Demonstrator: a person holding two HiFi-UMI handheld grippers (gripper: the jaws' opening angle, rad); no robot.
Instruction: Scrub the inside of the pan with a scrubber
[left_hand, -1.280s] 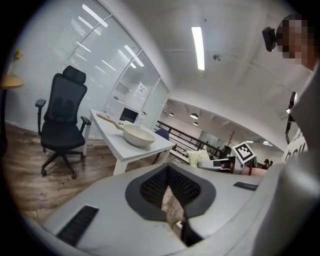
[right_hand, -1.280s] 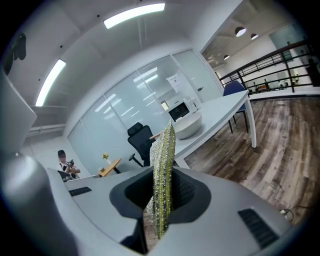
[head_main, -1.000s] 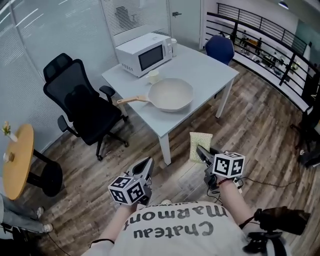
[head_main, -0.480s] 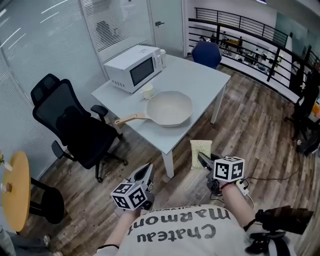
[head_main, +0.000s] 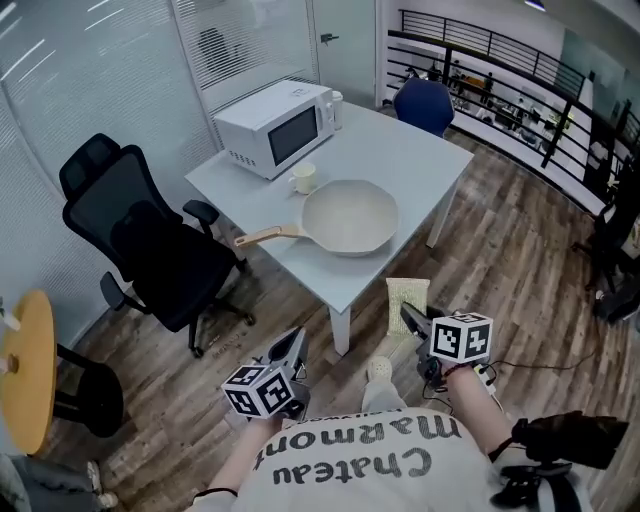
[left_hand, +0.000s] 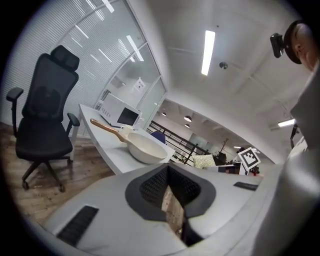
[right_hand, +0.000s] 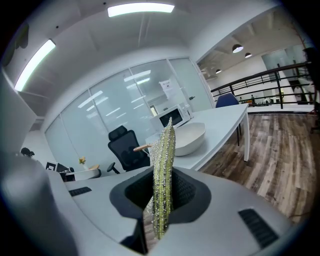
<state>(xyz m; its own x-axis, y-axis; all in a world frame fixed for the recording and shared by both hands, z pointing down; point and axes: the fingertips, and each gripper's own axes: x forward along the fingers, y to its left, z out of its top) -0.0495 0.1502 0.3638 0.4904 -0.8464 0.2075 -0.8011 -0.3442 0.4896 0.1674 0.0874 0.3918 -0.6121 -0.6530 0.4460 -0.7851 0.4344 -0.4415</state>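
A cream pan (head_main: 350, 215) with a wooden handle (head_main: 265, 236) rests on the white table (head_main: 410, 145), its handle pointing left. My right gripper (head_main: 410, 316) is shut on a yellow-green scrubber (head_main: 405, 300), held on edge in front of the table's near corner. In the right gripper view the scrubber (right_hand: 162, 170) stands upright between the jaws of my right gripper (right_hand: 158, 202), and the pan (right_hand: 191, 137) lies beyond it. Lower left, my left gripper (head_main: 296, 343) is shut and holds nothing. The left gripper view shows my left gripper (left_hand: 169, 197), the pan (left_hand: 146, 149) and the scrubber (left_hand: 204, 161) ahead.
A white microwave (head_main: 275, 125) and a small cup (head_main: 303, 180) stand on the table behind the pan. A black office chair (head_main: 150, 245) sits left of the table and a blue chair (head_main: 425, 103) behind it. A round wooden table (head_main: 25, 370) is at far left.
Both grippers have come forward toward the table's near corner, the scrubber still in the right one. The pan and table have not moved. A foot now shows below.
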